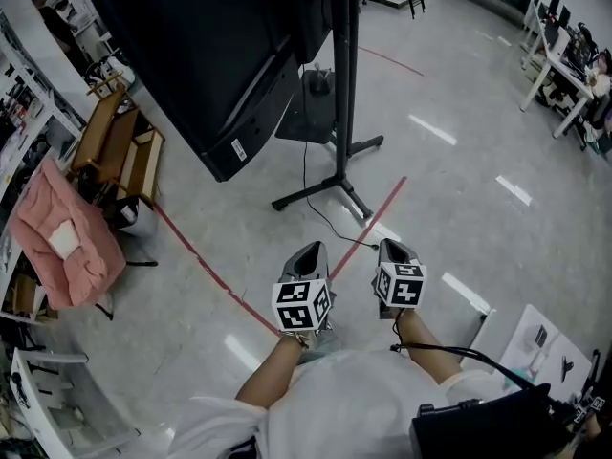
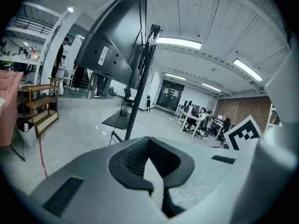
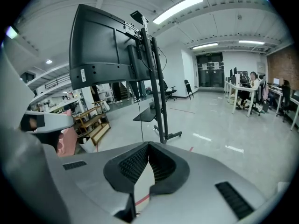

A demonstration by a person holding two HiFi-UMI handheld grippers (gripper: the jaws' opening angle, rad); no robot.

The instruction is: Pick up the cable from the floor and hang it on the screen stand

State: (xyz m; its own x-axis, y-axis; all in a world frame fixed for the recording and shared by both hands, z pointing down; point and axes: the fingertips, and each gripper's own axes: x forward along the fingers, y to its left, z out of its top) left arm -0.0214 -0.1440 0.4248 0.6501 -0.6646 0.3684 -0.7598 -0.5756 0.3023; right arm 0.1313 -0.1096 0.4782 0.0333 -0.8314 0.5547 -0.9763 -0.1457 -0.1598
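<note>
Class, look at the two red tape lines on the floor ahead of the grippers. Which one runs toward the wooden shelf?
The left line: it slants up-left to the wooden shelf. The other line slants up-right, past the screen stand.

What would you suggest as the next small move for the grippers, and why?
Probably bring the right gripper forward and down toward the thin black cable and open its jaws. Both it and the left gripper are shut and empty, short of the screen stand, where the cable trails to the floor.
</note>
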